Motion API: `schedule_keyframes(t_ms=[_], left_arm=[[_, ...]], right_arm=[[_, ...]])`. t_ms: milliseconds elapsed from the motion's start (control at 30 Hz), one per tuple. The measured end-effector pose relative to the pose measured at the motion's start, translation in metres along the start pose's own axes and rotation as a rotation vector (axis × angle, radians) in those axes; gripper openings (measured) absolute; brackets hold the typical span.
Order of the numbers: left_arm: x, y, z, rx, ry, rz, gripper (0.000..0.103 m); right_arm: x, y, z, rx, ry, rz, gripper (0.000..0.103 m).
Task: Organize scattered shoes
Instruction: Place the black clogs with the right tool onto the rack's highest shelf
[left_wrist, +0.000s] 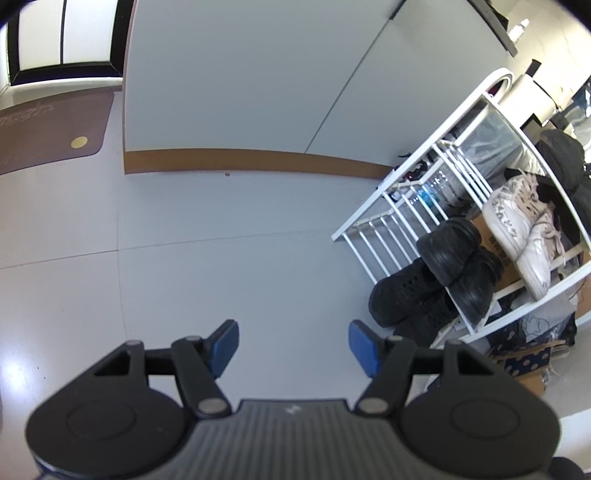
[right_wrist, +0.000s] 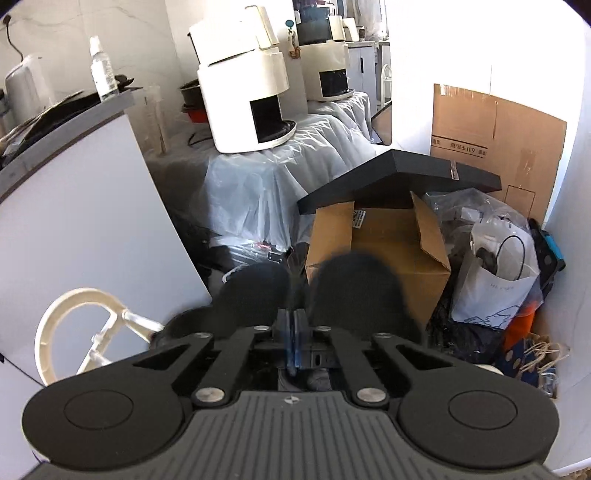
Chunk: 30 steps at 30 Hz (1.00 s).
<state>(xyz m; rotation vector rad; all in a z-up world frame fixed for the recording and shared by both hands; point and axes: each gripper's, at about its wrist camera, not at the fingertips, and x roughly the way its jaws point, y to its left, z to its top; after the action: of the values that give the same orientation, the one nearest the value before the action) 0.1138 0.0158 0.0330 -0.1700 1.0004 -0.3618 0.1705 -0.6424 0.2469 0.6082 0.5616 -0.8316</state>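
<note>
The right tongs (right_wrist: 294, 334), clenched on what seem two fuzzy black shoes (right_wrist: 354, 291) jutting straight ahead mid-frame, hold them aloft, while the released left tongs (left_wrist: 293, 345) face bare floor with the white slatted shoe rack (left_wrist: 424, 206) at right of frame.

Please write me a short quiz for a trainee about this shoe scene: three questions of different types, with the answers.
1. True or false: the left hand-held gripper is open and holds nothing.
2. What colour are the sneakers on the rack? A) red B) white C) green
3. Fill in: the right hand-held gripper is shut between two blurred ____ shoes.
Key: 1 true; 2 B; 3 black.
</note>
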Motion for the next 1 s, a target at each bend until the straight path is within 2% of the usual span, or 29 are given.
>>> schedule_keyframes(t_ms=[67,133,167,367,433,700,1000], left_arm=[[0.0,0.0,0.001,0.0,-0.001,0.003,0.069],[0.001,-0.002,0.001,0.003,0.0,0.002,0.069],[0.001,-0.002,0.001,0.002,0.0,0.002,0.069],[-0.006,-0.007,-0.001,0.017,-0.011,-0.018,0.069],[-0.008,-0.009,-0.002,0.022,-0.013,-0.022,0.069],[-0.025,-0.016,-0.01,0.048,-0.04,-0.052,0.069],[-0.035,-0.024,-0.017,0.039,-0.058,-0.051,0.069]], right_arm=[[0.0,0.002,0.001,-0.043,0.016,0.019,0.019],[-0.006,0.0,0.003,-0.033,0.008,0.04,0.044],[-0.009,-0.001,0.003,-0.03,0.01,0.041,0.049],[-0.034,-0.005,-0.003,-0.03,0.028,0.055,0.052],[-0.046,-0.008,-0.006,-0.026,0.032,0.064,0.059],[-0.101,-0.014,-0.022,-0.044,0.027,0.109,0.067],[-0.143,-0.03,-0.053,-0.073,0.013,0.18,0.083]])
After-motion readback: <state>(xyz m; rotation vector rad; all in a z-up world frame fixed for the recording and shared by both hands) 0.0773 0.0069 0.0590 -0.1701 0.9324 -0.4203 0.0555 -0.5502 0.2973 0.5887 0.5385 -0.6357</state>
